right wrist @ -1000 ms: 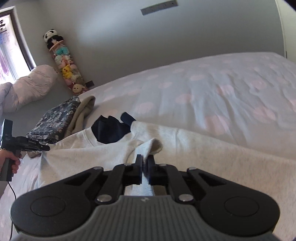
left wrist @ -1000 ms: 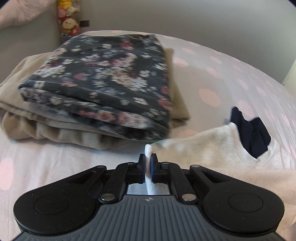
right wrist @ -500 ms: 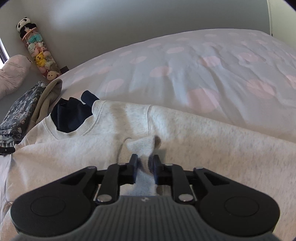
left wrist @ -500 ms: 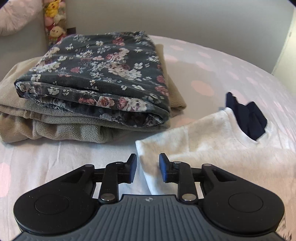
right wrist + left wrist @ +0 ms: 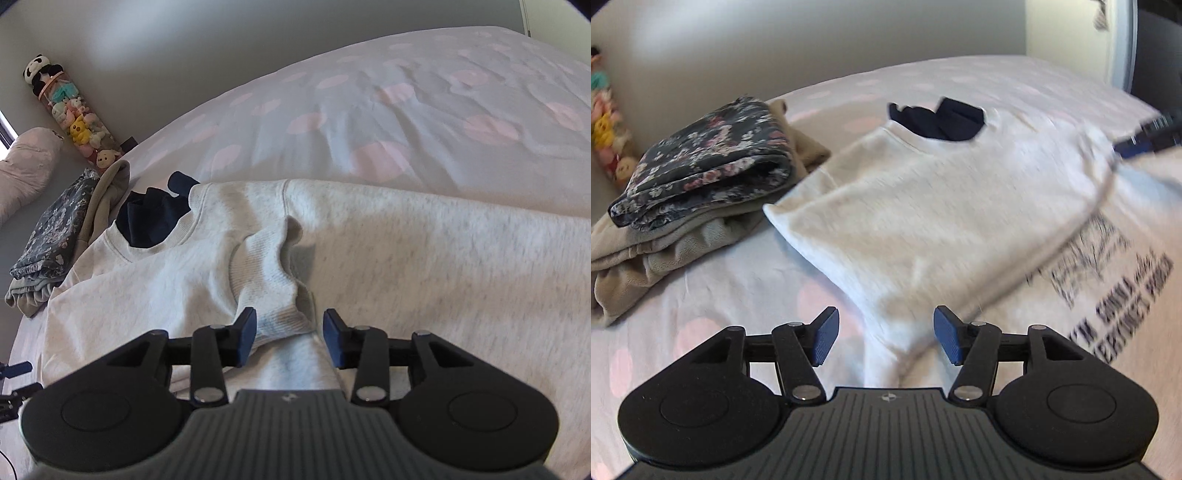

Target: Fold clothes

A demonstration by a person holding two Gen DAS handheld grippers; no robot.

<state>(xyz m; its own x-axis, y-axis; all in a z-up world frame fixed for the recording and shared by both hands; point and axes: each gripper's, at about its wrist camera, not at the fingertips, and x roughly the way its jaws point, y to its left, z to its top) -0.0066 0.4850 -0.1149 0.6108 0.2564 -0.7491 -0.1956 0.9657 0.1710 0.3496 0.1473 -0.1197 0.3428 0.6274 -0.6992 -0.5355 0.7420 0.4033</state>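
left gripper (image 5: pixel 882 339) just opened wide, right gripper (image 5: pixel 289 336) just opened, cuff (image 5: pixel 275 295) loose between, sweatshirt (image 5: pixel 942 206) on bed (image 5: pixel 369 110)

Dark print on sweatshirt (image 5: pixel 953 221) motion-blurred at right edge of left wrist view, letters unreadable. Other gripper (image 5: pixel 1148 134) there only blue-black smear cut by frame. Dark garment (image 5: pixel 151 218) mostly hidden inside neckline. Folded pile (image 5: pixel 51 236) cut off partly behind sweatshirt shoulder. Plush toys (image 5: pixel 74 114) too small to name individually.
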